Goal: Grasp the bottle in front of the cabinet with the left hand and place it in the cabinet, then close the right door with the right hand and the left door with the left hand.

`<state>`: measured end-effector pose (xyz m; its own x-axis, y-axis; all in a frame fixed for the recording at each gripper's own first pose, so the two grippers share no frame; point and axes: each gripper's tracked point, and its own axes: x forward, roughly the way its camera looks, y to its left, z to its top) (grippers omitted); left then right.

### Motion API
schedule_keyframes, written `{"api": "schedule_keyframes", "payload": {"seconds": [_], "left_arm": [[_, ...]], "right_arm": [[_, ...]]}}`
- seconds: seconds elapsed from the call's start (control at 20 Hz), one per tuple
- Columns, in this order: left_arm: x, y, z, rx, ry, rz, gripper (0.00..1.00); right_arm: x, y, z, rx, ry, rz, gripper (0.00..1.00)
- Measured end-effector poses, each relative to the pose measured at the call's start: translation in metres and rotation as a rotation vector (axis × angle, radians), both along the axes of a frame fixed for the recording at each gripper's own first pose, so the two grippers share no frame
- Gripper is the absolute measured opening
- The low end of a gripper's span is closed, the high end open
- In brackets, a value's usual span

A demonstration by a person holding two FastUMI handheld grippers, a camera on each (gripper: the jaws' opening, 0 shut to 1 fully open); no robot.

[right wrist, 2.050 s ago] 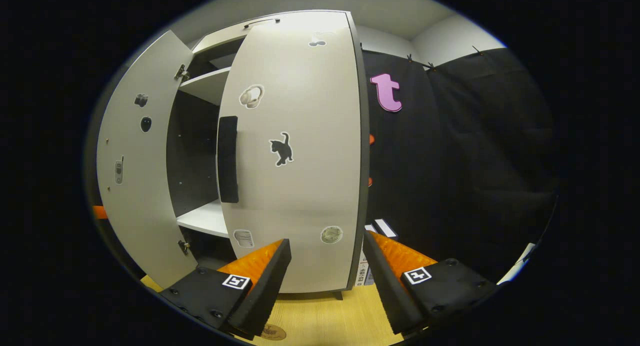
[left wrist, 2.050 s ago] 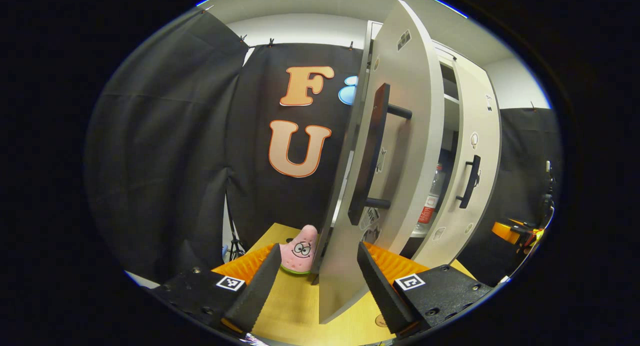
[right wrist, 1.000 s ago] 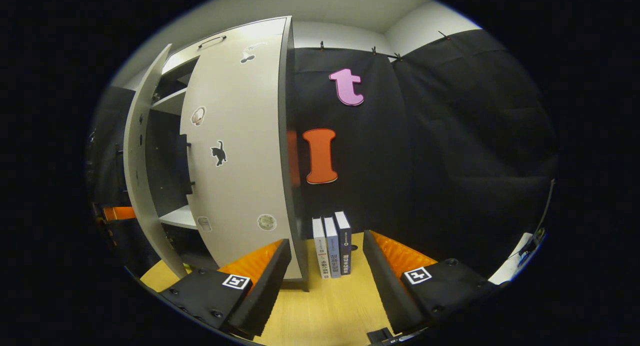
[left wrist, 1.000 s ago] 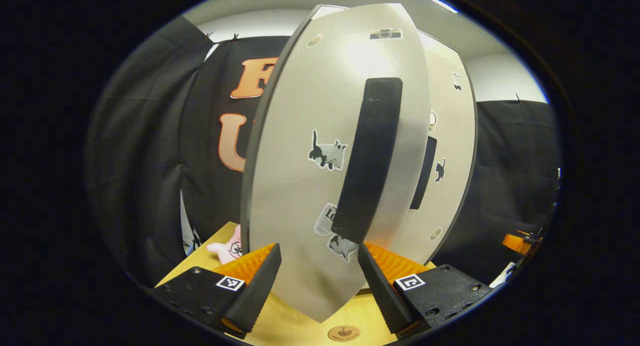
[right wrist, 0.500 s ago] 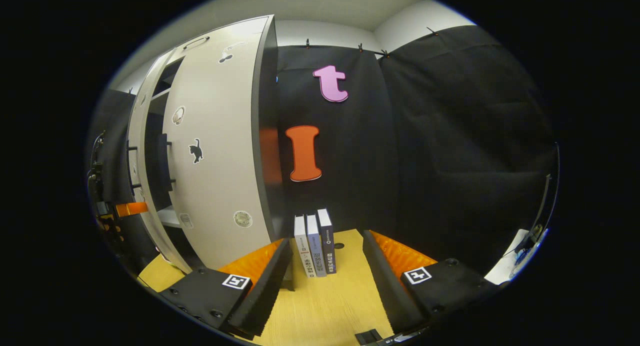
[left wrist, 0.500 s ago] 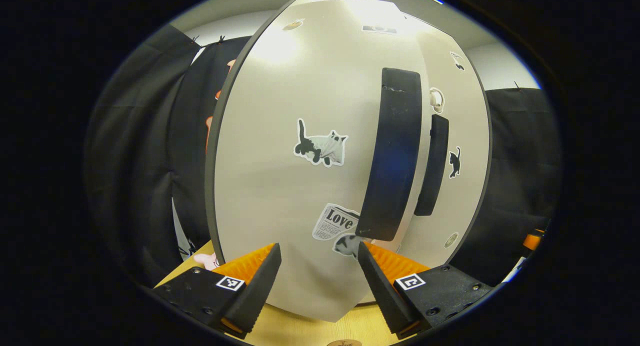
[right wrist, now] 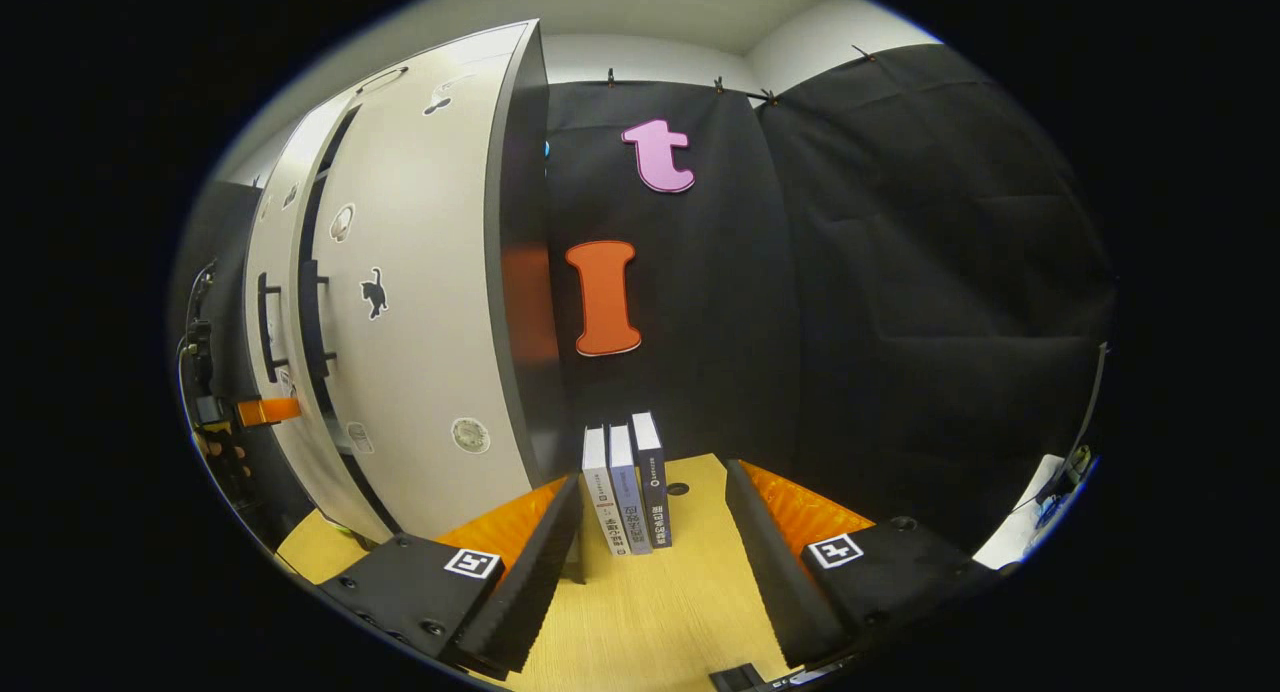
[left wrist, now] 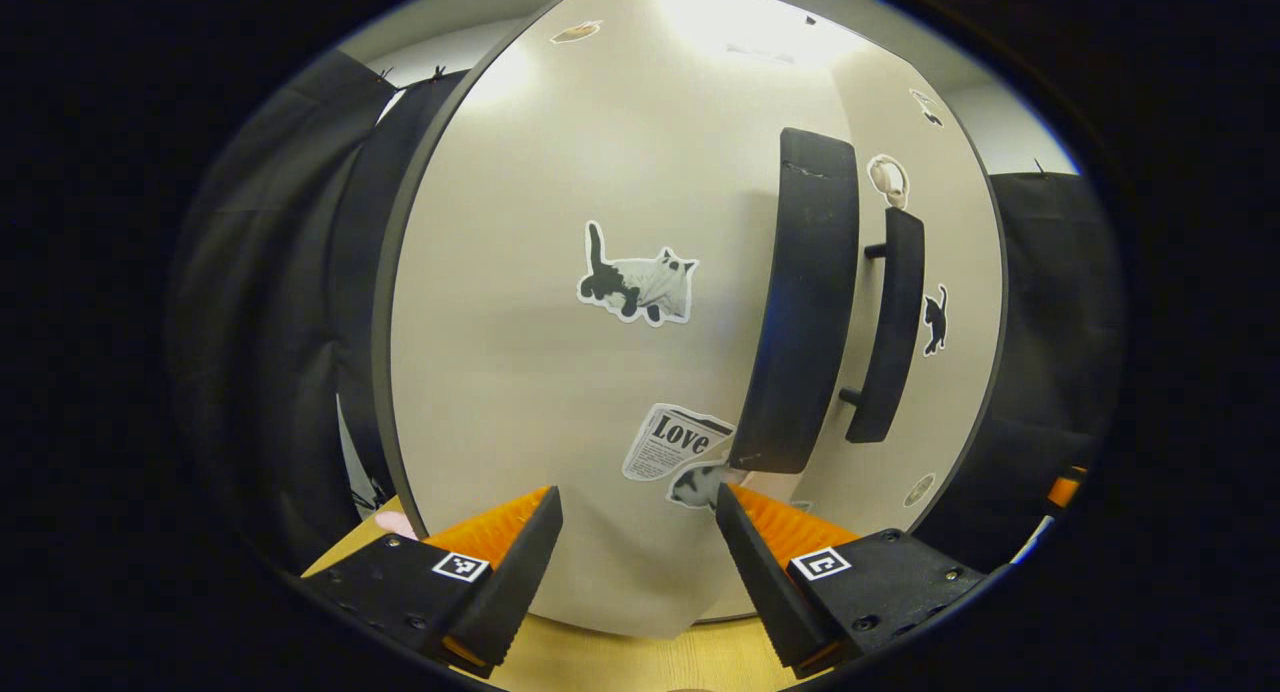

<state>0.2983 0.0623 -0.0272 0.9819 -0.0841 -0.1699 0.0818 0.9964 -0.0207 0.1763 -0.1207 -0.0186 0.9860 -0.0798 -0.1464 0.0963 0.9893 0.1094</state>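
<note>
Pale grey, the cabinet (left wrist: 560, 372) stood on the tabletop (right wrist: 650, 612) with both doors nearly flush, so the bottle was presumably inside, hidden. The left gripper (left wrist: 638, 552), spread wide and empty, faced the left door (left wrist: 520, 302) close up, apparently pushing it. The right gripper (right wrist: 650, 547) hung wide, clear, near the books (right wrist: 628, 487).

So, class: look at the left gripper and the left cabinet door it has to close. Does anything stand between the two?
Nothing visible does. The left gripper is open and faces the left door directly, low on the panel and just left of its black handle. No object shows between its fingers and the door's face.
</note>
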Motion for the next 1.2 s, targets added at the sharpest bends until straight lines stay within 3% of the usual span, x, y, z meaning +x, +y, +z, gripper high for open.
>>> {"api": "schedule_keyframes", "payload": {"seconds": [0.6,1.2], "left_arm": [[-0.002,0.011,-0.004,0.013,0.023,0.034,0.95],[-0.046,0.043,0.010,0.009,0.024,0.062,0.95]], "right_arm": [[0.026,0.000,-0.001,-0.015,0.011,0.031,0.96],[0.013,0.022,0.014,-0.031,-0.002,0.069,0.96]]}}
